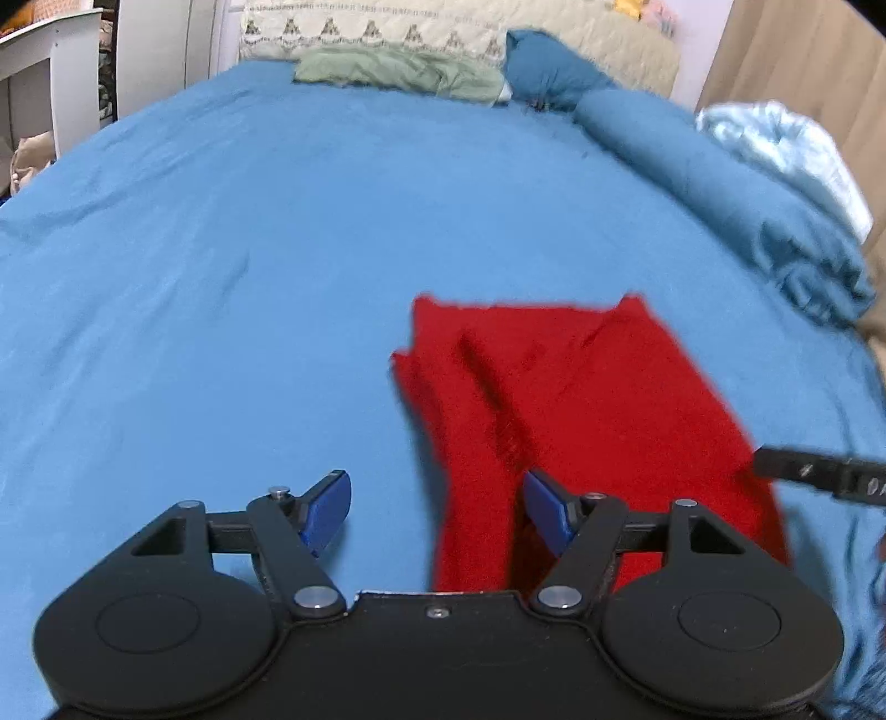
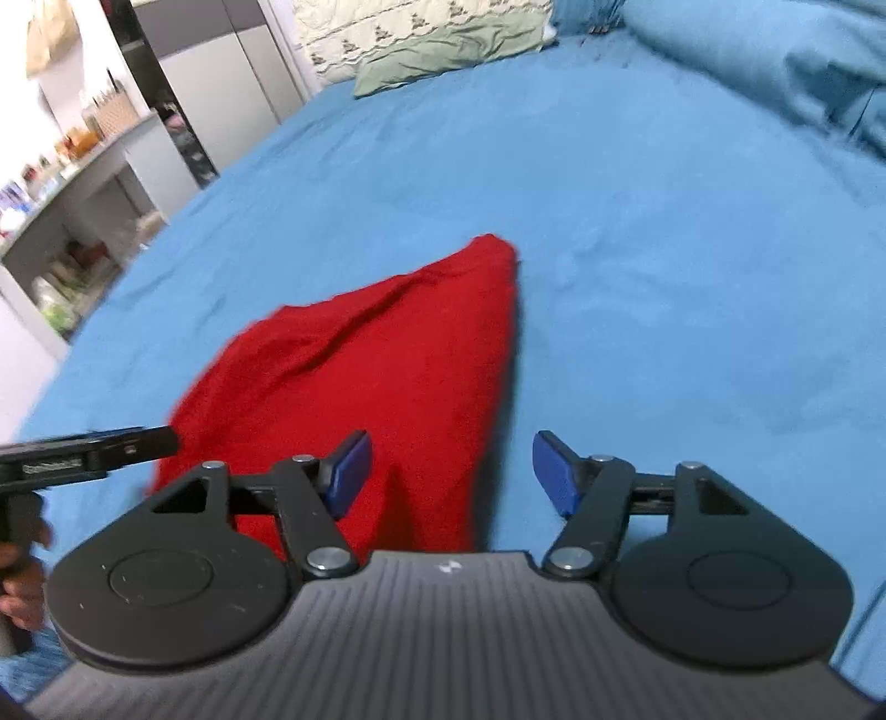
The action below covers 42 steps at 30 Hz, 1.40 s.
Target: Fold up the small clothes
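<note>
A small red garment (image 1: pixel 559 399) lies on the blue bedsheet (image 1: pixel 221 277), partly folded with creases. My left gripper (image 1: pixel 437 509) is open and empty, just above the garment's near left edge. In the right wrist view the red garment (image 2: pixel 376 376) lies ahead and left. My right gripper (image 2: pixel 451 471) is open and empty over the garment's near right edge. The right gripper's black body (image 1: pixel 819 471) shows at the left view's right edge. The left gripper's black body (image 2: pixel 83 448) shows at the right view's left edge.
A green pillow (image 1: pixel 398 72) and a cream quilted headboard cover (image 1: pixel 387 27) lie at the bed's far end. A rolled blue duvet (image 1: pixel 720 183) lies along the right side. White furniture (image 1: pixel 50 83) and cluttered shelves (image 2: pixel 66 183) stand left of the bed.
</note>
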Available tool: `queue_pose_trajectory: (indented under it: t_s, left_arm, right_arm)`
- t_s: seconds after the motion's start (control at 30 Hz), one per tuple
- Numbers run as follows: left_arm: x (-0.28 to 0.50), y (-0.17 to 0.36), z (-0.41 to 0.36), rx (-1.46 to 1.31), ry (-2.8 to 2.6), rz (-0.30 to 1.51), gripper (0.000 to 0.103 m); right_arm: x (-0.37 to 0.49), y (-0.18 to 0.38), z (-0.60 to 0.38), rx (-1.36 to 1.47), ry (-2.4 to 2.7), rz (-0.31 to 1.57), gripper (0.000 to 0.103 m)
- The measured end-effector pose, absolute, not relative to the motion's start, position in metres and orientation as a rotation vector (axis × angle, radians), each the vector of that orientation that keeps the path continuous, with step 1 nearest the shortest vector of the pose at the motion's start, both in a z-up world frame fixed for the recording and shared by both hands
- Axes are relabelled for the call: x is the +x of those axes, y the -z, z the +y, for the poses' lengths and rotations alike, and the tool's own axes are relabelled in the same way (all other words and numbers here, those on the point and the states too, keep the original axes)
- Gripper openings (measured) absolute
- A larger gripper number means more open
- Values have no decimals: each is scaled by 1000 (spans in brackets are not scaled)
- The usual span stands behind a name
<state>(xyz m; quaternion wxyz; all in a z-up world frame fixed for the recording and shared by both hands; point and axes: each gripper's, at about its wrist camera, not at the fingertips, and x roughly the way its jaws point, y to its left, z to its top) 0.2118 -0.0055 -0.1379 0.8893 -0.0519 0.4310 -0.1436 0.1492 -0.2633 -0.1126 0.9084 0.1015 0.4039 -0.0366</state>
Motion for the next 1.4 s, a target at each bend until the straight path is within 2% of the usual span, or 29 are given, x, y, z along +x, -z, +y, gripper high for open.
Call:
queue_pose_trajectory:
  t_s: [0.1, 0.33, 0.4, 0.57, 0.63, 0.67, 0.7, 0.9, 1.07, 1.4]
  left_arm:
    - [215, 154, -7, -67, 291, 920, 73]
    - [221, 158, -6, -53, 282, 943, 76]
    - [215, 146, -2, -64, 268, 929, 71]
    - [184, 84, 7, -103, 239, 841, 74]
    - [165, 54, 8, -93, 225, 796, 85]
    - [154, 40, 8, -89, 221, 772, 90]
    - [143, 27, 9, -88, 219, 747, 101]
    - [81, -22, -1, -25, 180, 695, 103]
    - [46, -23, -12, 66, 125, 709, 103]
    - [10, 8, -8, 43, 111, 782, 103]
  right_arm:
    - [152, 129, -260, 144, 114, 866, 80]
    - [150, 138, -272, 226, 141, 866, 83]
    - [144, 122, -269, 228, 142, 841, 83]
    - [113, 53, -251, 172, 146, 737, 84]
    - [97, 24, -241, 147, 156, 714, 88]
    - [88, 10, -234, 134, 168, 705, 95]
    - [81, 0, -229, 123, 175, 704, 103]
    - [34, -35, -194, 50, 222, 737, 103]
    - [-2, -34, -175, 36, 259, 760, 103]
    - [-39, 0, -168, 52, 285, 854, 103]
